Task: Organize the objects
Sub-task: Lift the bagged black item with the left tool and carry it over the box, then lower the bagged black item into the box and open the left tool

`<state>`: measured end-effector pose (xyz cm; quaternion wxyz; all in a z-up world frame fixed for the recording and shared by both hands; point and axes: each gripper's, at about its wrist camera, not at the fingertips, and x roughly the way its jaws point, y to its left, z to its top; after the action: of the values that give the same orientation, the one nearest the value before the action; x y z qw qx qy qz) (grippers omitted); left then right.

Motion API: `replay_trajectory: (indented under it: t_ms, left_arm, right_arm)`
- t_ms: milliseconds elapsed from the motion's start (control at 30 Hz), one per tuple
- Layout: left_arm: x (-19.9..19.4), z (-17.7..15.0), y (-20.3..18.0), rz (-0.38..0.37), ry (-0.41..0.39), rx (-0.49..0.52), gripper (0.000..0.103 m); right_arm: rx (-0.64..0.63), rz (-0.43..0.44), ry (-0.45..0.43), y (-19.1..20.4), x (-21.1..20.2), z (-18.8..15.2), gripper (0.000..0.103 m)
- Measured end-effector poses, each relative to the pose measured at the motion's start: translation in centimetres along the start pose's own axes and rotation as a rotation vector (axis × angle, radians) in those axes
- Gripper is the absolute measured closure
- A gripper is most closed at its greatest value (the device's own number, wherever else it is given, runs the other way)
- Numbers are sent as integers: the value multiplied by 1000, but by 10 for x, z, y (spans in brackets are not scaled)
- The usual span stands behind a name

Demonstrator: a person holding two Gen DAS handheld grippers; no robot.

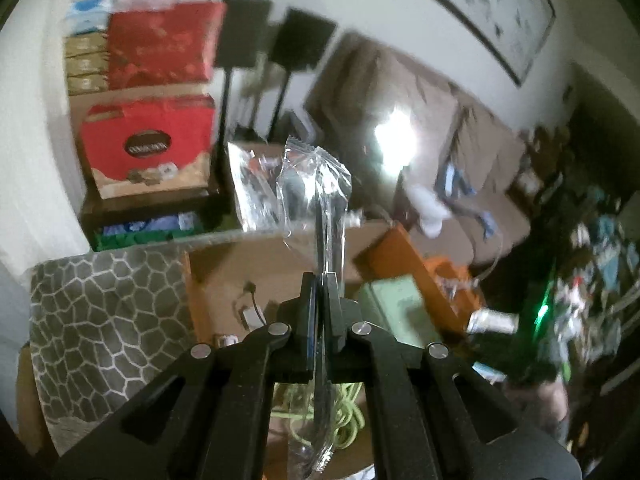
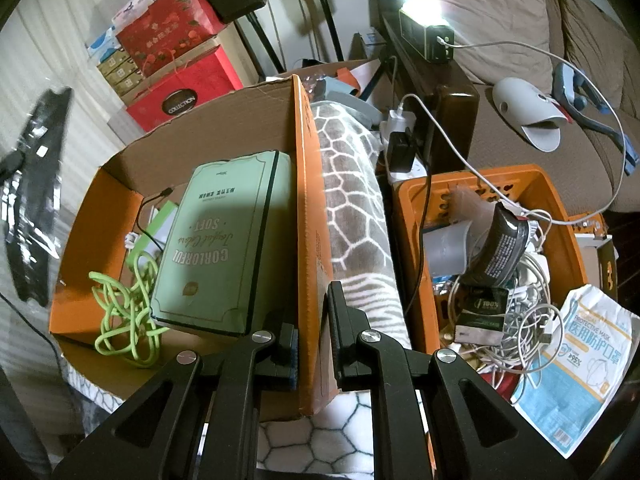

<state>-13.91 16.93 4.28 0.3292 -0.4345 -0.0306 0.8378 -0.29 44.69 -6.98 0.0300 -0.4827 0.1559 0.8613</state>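
Note:
My left gripper [image 1: 320,280] is shut on a clear plastic packet [image 1: 316,184] with a dark item inside and holds it in the air above the orange cardboard box [image 1: 240,264]. The same packet shows blurred at the far left of the right wrist view [image 2: 32,200]. My right gripper [image 2: 314,320] is shut on the right wall of that cardboard box [image 2: 306,208]. Inside the box lie a green notebook [image 2: 224,240], a green cable [image 2: 128,312] and a small green device with a black cord [image 2: 160,220].
An orange plastic basket [image 2: 412,232] on the right holds white cables, a dark tube [image 2: 500,244] and packets. A face mask pack [image 2: 580,364] leans on it. A grey patterned blanket [image 2: 352,216] lies between box and basket. Red gift boxes [image 2: 180,92] are stacked behind; a sofa [image 2: 520,20] stands at right.

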Motion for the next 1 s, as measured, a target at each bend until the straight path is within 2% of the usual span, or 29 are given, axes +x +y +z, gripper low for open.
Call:
replay_trajectory:
  t_ms: [400,533,567,633,700,833,900,1000]
  left_arm:
    - [55,-16,-5,16,128,58,99]
    - [67,-20,-8,50,152,102,97]
    - [68,-21,-9,52,154,110,95]
    - [69,-23,-10,60,148,123,79]
    - [67,-22,-9,77,137,123,49]
    - [58,-22,-5,82,108,107,41]
    - [53,-21,-4,90,93,109,32]
    - [47,-19,-5,108,69,120,25]
  right_arm:
    - [1,2,0,0,0,-1,92]
    - [1,3,0,0,0,0,92]
    - [1,3,0,0,0,0,92]
    - [2,3,0,0,0,0,92]
    - [1,2,0,0,0,-1,92]
    - [1,2,-1,0,0,0,92]
    - [1,2,0,-1,0,0,92]
    - [2,3,0,-1,0,0,92]
